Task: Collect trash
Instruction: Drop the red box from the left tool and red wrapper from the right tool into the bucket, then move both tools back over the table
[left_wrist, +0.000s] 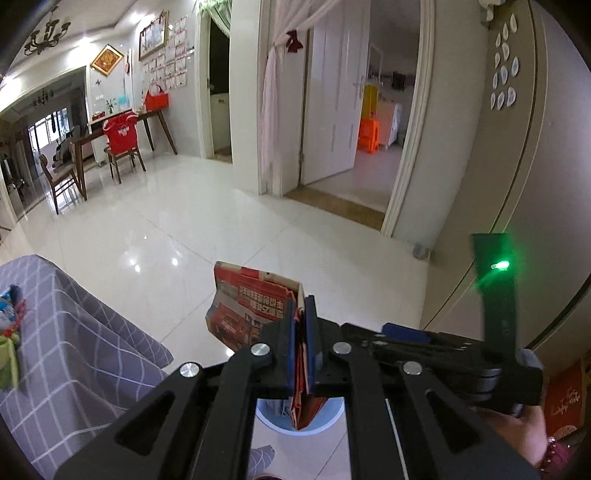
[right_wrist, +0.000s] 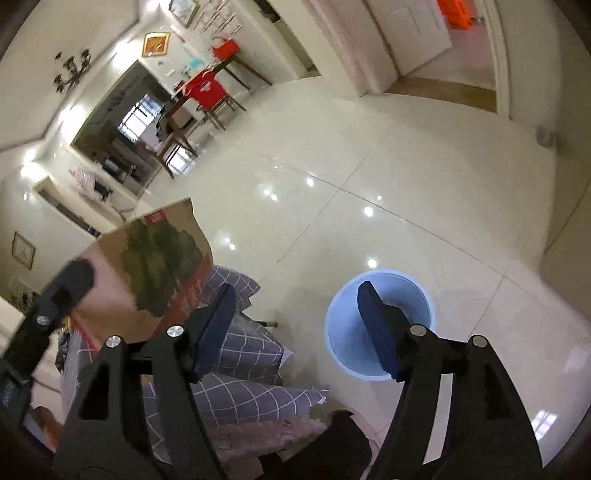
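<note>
My left gripper (left_wrist: 303, 306) is shut on a creased red printed paper (left_wrist: 251, 310), which sticks up past the fingers and hangs down below them. Under it shows the rim of a pale blue bin (left_wrist: 332, 417). In the right wrist view the same paper (right_wrist: 159, 266) shows a green tree picture, with a left gripper finger (right_wrist: 70, 280) beside it. My right gripper (right_wrist: 295, 290) is open above the blue bin (right_wrist: 406, 295), with nothing between its fingers. One of its blue fingers (left_wrist: 406, 332) shows to the right in the left wrist view.
A table under a grey checked cloth (right_wrist: 240, 350) stands left of the bin, with colourful packets (left_wrist: 11, 306) on it. A glossy white tiled floor (left_wrist: 166, 229) spreads ahead. Wooden chairs (left_wrist: 122, 147) stand far left, a doorway (left_wrist: 354, 147) ahead, a beige wall (left_wrist: 517, 184) at right.
</note>
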